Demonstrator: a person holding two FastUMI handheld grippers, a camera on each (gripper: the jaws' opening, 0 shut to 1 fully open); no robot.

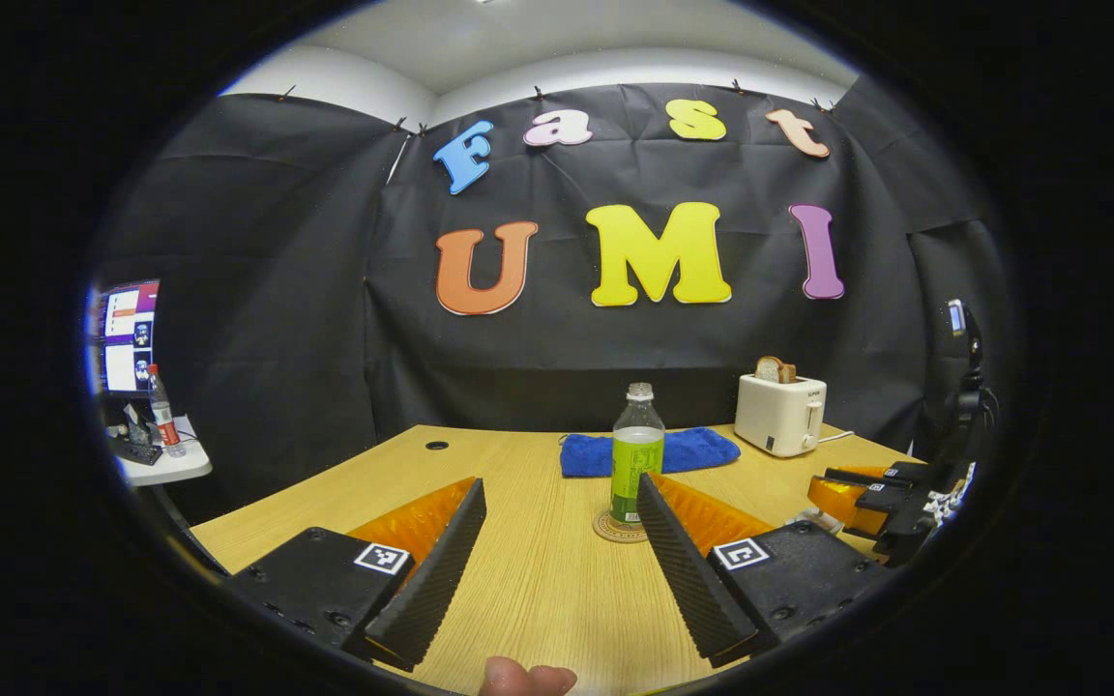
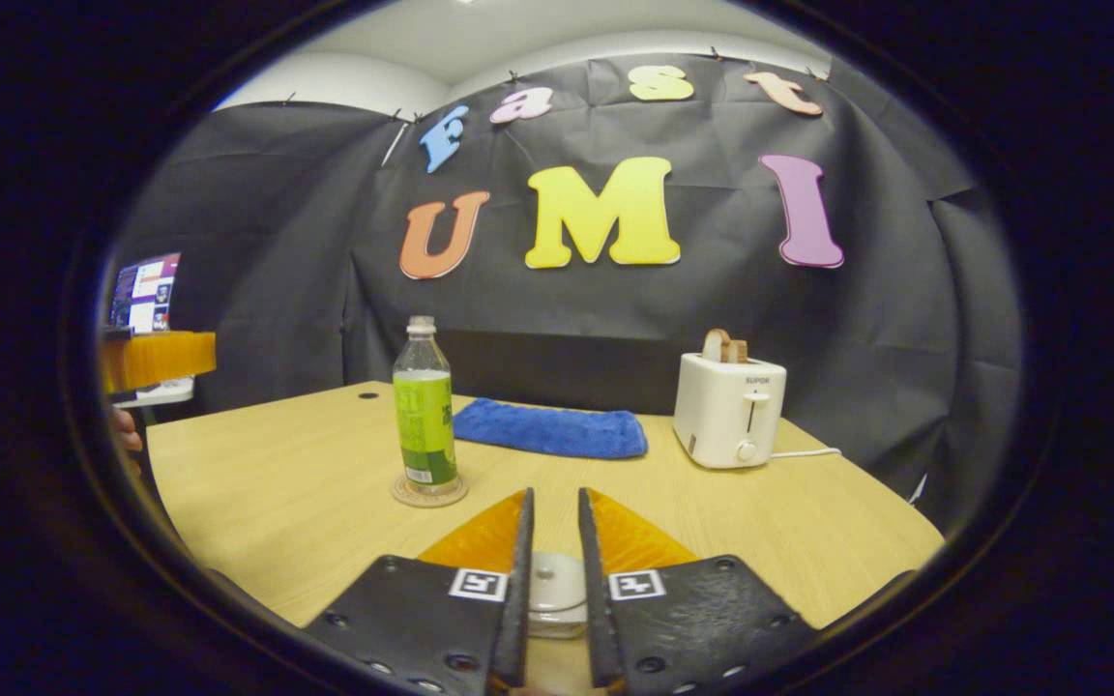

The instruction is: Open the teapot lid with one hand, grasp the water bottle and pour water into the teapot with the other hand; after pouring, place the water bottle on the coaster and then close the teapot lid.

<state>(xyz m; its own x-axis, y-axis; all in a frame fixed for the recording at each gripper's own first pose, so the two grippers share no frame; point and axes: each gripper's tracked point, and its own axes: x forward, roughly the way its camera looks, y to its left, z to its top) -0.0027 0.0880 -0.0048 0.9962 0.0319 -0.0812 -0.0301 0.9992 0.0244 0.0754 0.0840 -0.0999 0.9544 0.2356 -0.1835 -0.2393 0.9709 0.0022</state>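
Right gripper view: closed in over the teapot lid [image 2: 557,580], nearly pinched.
Right gripper [image 2: 553,541] narrowed to a slim gap around the white lid knob (contact on both sides impossible to confirm); left gripper [image 1: 557,503] spread wide, empty, aimed toward the water bottle [image 1: 636,454]. Bottle upright on the coaster [image 1: 618,528], mid-table [image 1: 538,599], blue towel [image 1: 649,451] and toaster [image 1: 779,414] behind. Risk from here, as a judgement: shallow hold on the small knob, lid slipping and dropping back, or teapot dragged along.
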